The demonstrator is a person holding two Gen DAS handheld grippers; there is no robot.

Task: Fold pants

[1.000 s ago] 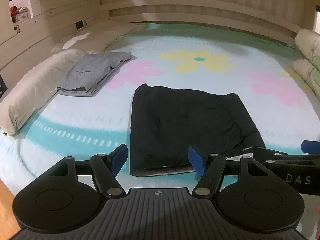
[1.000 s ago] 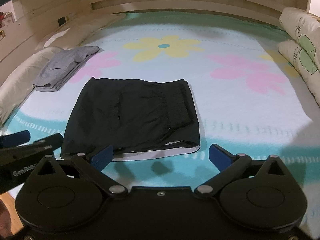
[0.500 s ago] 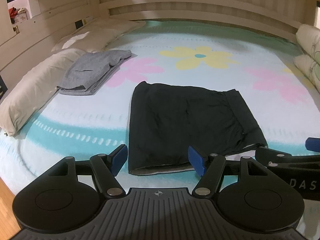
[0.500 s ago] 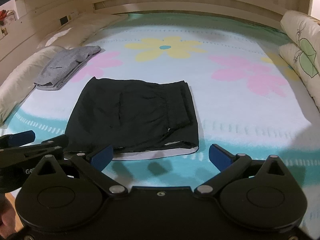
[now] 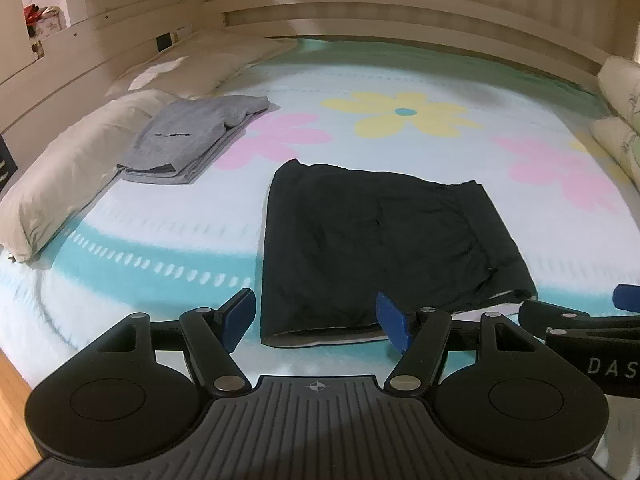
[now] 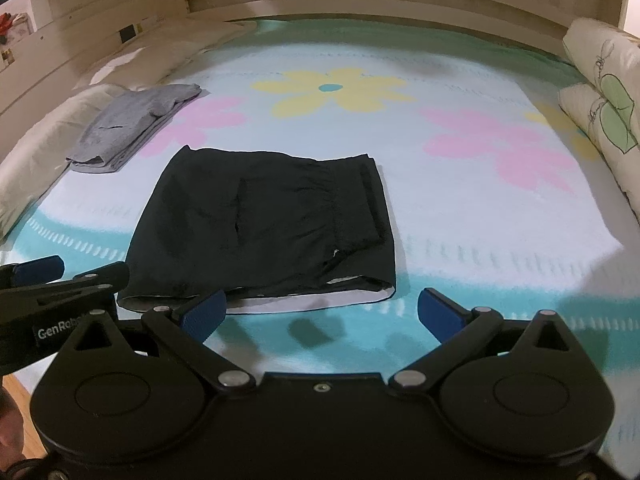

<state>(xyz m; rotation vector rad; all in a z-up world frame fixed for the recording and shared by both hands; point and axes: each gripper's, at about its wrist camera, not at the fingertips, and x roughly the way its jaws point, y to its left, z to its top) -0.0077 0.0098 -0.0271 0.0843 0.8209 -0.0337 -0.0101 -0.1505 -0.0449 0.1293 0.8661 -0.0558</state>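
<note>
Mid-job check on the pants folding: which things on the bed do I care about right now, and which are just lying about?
Part of the job:
- folded black fabric pants, mid-bed
- open left gripper, nothing between its fingers
- open right gripper, nothing between its fingers

Just lying about:
- folded grey fabric garment
- long cream pillow
- leaf-print cushions
- flower-print bedspread

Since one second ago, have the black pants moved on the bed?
No. The black pants lie folded in the same place, below the yellow flower print, right of the gray folded garment.
</note>
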